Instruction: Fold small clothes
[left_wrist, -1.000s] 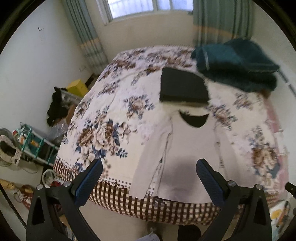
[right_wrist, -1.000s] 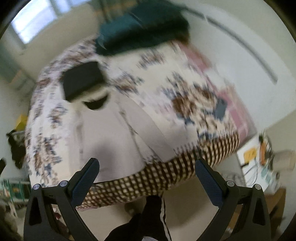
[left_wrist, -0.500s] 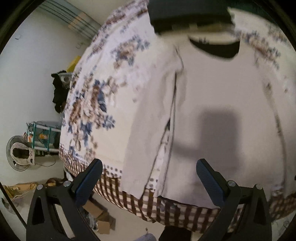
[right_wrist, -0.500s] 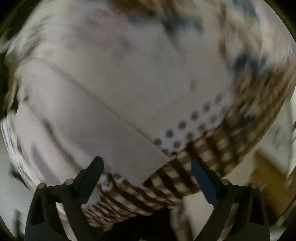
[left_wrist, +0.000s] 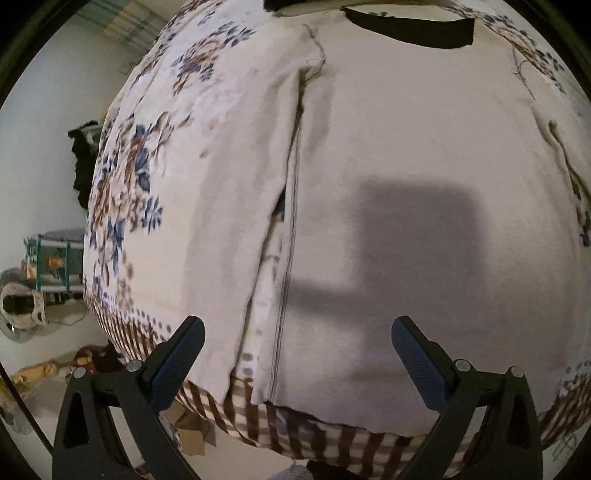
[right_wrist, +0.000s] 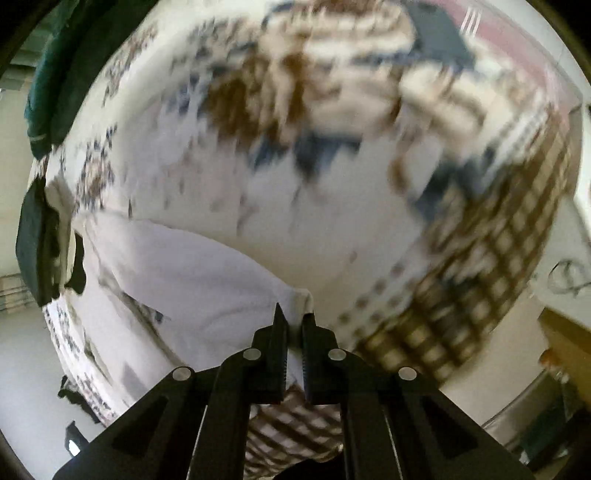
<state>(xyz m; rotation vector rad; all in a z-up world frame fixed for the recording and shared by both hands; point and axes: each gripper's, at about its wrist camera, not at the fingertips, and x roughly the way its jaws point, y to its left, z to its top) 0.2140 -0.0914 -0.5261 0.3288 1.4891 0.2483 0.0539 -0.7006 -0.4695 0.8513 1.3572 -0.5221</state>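
Observation:
A cream long-sleeved shirt (left_wrist: 388, 166) lies flat on the floral bedspread (left_wrist: 177, 122), black neck opening (left_wrist: 410, 29) at the far end and hem at the bed's near edge. My left gripper (left_wrist: 295, 354) is open, hovering just above the hem, straddling the shirt's left side seam and its left sleeve (left_wrist: 229, 229). My right gripper (right_wrist: 294, 325) is shut on the cuff end of the right sleeve (right_wrist: 184, 273) near the bed's edge; this view is blurred.
A folded dark garment (right_wrist: 35, 229) lies beyond the collar, and a teal blanket (right_wrist: 55, 66) lies further back. The checked bed skirt (right_wrist: 480, 288) hangs over the near edge. A shelf and clutter (left_wrist: 48, 266) stand on the floor to the left.
Both grippers have dropped close to the shirt. The right gripper went from wide open to shut on the right sleeve's cuff. The left stays open, now lower over the hem.

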